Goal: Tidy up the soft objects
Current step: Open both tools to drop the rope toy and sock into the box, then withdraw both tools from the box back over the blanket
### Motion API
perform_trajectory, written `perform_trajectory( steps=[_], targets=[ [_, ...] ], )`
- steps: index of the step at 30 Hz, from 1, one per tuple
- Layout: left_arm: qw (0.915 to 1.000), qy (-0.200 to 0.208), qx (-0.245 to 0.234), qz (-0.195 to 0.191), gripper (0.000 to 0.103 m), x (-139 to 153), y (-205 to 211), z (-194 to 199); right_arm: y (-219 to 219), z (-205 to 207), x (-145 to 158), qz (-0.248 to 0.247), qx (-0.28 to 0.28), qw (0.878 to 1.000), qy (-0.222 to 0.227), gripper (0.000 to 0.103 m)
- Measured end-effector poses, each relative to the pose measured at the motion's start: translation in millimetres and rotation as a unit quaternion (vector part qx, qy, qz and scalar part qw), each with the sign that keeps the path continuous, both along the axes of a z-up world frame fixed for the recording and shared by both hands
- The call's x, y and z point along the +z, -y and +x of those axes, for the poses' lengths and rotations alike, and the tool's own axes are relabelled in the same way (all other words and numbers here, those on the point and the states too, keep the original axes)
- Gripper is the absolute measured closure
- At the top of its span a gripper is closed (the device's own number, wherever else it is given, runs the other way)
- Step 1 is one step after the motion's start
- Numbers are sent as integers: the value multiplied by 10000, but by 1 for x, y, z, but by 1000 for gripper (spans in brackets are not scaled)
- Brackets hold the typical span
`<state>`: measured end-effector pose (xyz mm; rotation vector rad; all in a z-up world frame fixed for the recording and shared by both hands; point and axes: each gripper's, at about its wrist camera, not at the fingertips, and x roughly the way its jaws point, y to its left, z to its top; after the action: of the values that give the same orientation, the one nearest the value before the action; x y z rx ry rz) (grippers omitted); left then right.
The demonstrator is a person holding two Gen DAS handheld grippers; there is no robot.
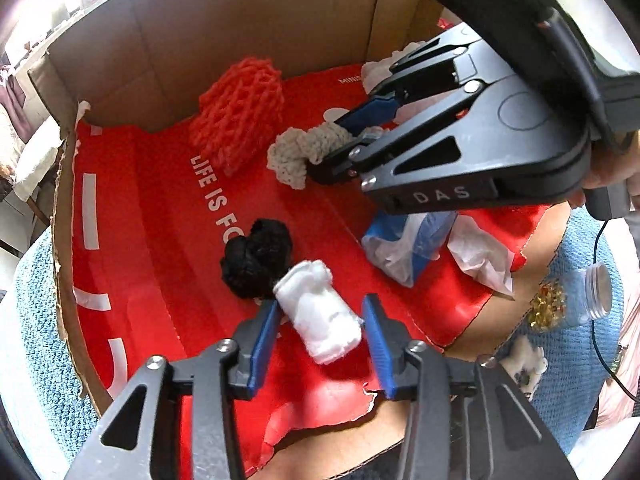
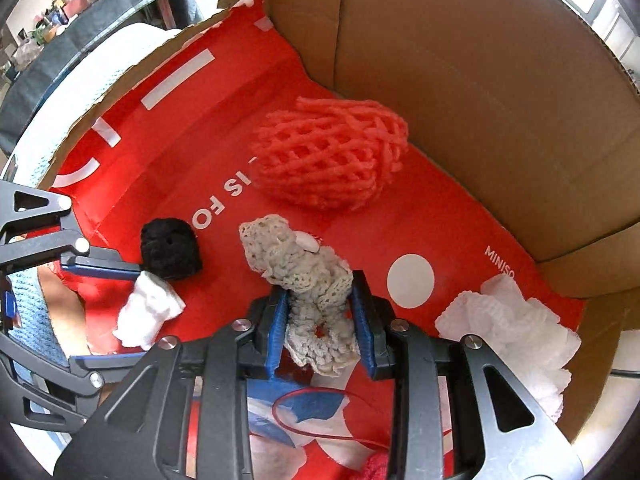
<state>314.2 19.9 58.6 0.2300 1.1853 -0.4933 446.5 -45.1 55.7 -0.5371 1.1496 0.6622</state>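
The right gripper (image 2: 320, 320) has its fingers (image 2: 276, 328) pressed in on a cream crocheted piece (image 2: 308, 280), which bulges up ahead of the fingertips and hangs a little behind them. From the left wrist view the same right gripper (image 1: 340, 140) reaches in from the side, the cream crocheted piece (image 1: 296, 152) sticking out beyond its tips.

The left gripper (image 1: 320, 320) stands with its fingers (image 1: 380, 340) spread wide; a white cotton roll (image 1: 320, 312) lies between them, touching or nearly touching the left finger and apart from the right one. Whether it rests on the floor of the box is hard to tell. Just ahead of that left finger sits a black knitted ball (image 1: 256, 256).

All of this lies inside a cardboard box (image 2: 460, 80) lined with a red paper sheet (image 2: 400, 220). Farther ahead of the right fingers sits a red foam net (image 2: 332, 152), near the box wall. Off to the right of those fingers lies a white foam net (image 2: 516, 324). Behind the right gripper in the left view lies a blue and clear plastic bag (image 1: 404, 244).
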Motion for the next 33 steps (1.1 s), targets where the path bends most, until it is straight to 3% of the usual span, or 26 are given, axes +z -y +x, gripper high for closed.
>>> perform_trajectory(
  steps=[4,6,7,17,33],
  targets=[
    [10000,2,21,-16,51,2,0,0,2,-1,1,-3,-12,10000,-10,69],
    [10000,41,35,-21,46,6,0,-1,5,2,1,-10,-17,10000,2,41],
    [10000,70,38,-20,45,7,-1,-3,5,1,1,-5,6,10000,41,40],
    [9995,268,122,-124,36,23,-7,-17,1,-7,10,89,-21,9998,176,40],
    [9927,980,549,-446,8,87,-28,-85,72,-77,88,611,-528,9940,742,30]
  ],
)
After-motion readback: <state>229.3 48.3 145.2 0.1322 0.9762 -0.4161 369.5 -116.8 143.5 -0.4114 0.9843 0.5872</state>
